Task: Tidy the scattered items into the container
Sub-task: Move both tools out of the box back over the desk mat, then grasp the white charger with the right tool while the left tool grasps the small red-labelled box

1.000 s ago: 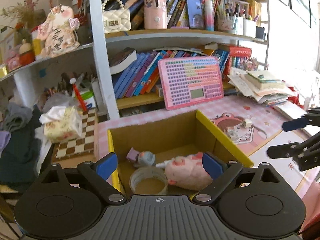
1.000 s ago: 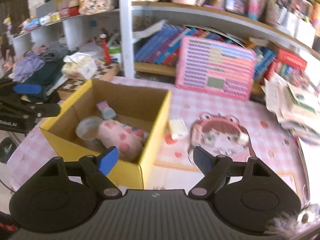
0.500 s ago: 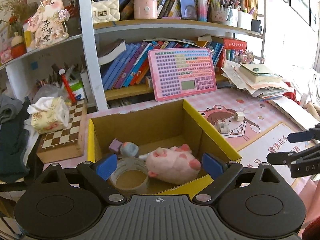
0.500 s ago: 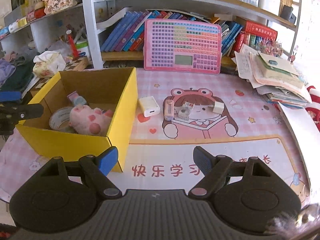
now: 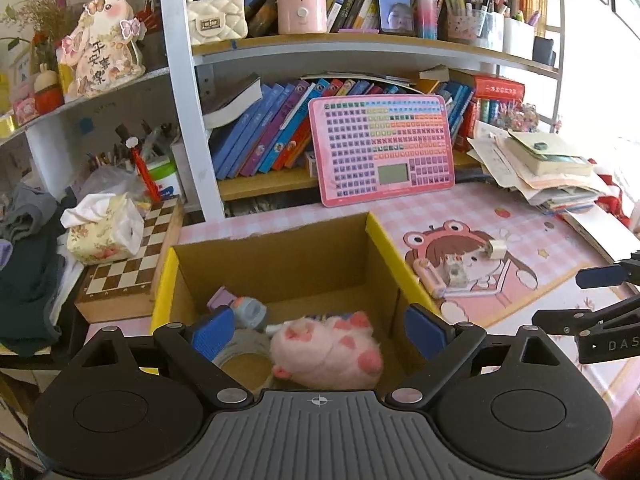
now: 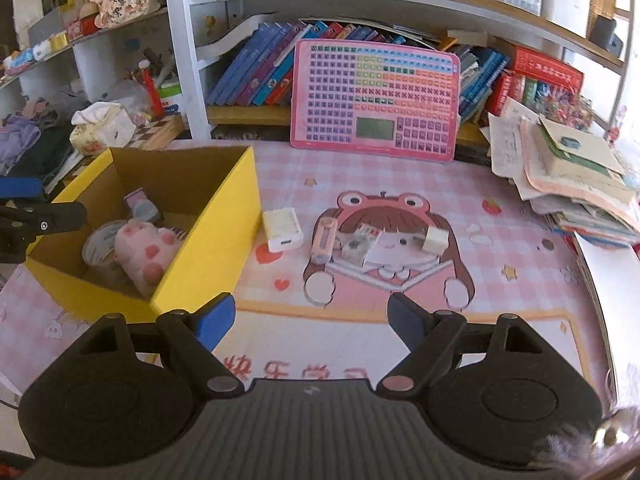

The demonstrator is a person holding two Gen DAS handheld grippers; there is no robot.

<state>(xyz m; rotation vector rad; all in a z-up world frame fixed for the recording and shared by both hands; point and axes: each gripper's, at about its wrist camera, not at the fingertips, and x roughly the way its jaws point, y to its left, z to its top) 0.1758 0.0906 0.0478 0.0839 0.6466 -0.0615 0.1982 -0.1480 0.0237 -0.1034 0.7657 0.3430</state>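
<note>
Since the right gripper (image 6: 310, 318) hangs wide open w/ nothing between its pads, the next pick looks like the white charger block (image 6: 282, 229), lying on the desk mat (image 6: 520, 280) just beside the yellow box (image 6: 208, 256). Prob. light, rigid, smooth; best pinched across its flat sides. Left gripper (image 5: 318, 330) hovers over the box, also open & empty, above the pink plush (image 5: 326, 350) inside.

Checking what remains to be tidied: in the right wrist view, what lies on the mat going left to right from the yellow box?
yellow box → white charger → pink tube → small clear block → cream plug cube
</note>
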